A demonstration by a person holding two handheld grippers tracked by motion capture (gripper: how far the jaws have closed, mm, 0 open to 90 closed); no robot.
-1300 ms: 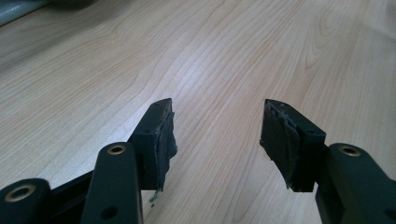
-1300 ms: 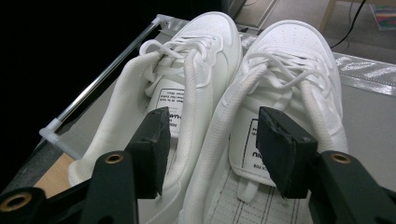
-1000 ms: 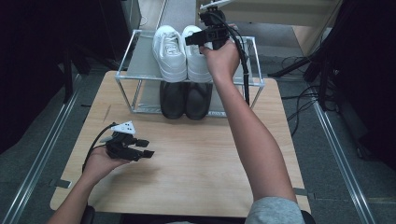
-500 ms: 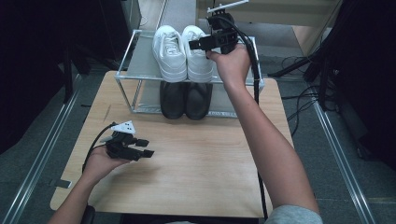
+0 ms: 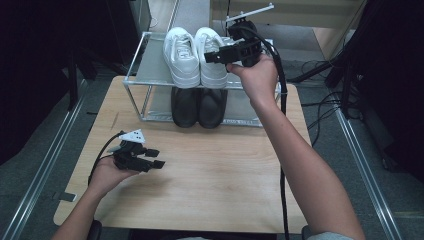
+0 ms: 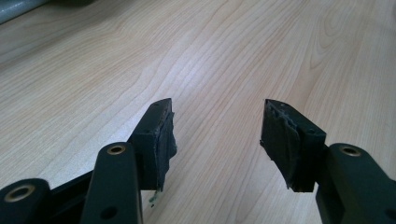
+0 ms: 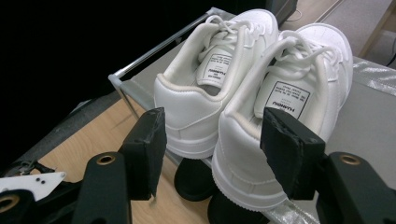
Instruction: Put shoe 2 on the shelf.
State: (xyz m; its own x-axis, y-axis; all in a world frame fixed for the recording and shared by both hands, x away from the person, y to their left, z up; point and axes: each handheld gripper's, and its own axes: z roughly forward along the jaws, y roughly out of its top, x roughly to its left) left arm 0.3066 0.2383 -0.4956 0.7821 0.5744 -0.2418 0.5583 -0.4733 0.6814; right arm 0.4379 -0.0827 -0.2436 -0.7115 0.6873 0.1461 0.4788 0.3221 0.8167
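A pair of white sneakers stands on the top shelf of a metal shoe rack (image 5: 145,60), the left one (image 5: 181,55) beside the right one (image 5: 210,42). My right gripper (image 5: 210,56) hovers at the right sneaker's heel, open. Its jaws have just been opening, and in the right gripper view (image 7: 212,116) the right sneaker (image 7: 299,74) and the left sneaker (image 7: 205,88) lie just beyond the pads, untouched. A pair of black shoes (image 5: 197,107) sits on the lower shelf. My left gripper (image 5: 157,157) rests low over the wooden table (image 5: 225,170), open and empty (image 6: 219,105).
The rack stands at the table's far edge, with its metal frame posts (image 5: 131,92) at the corners. A black cable (image 5: 280,95) trails from the right gripper along the forearm. Dark floor and rails flank the table on both sides.
My right hand has drawn back toward the near side and a little to the right, off the right white sneaker. The left hand has stayed still.
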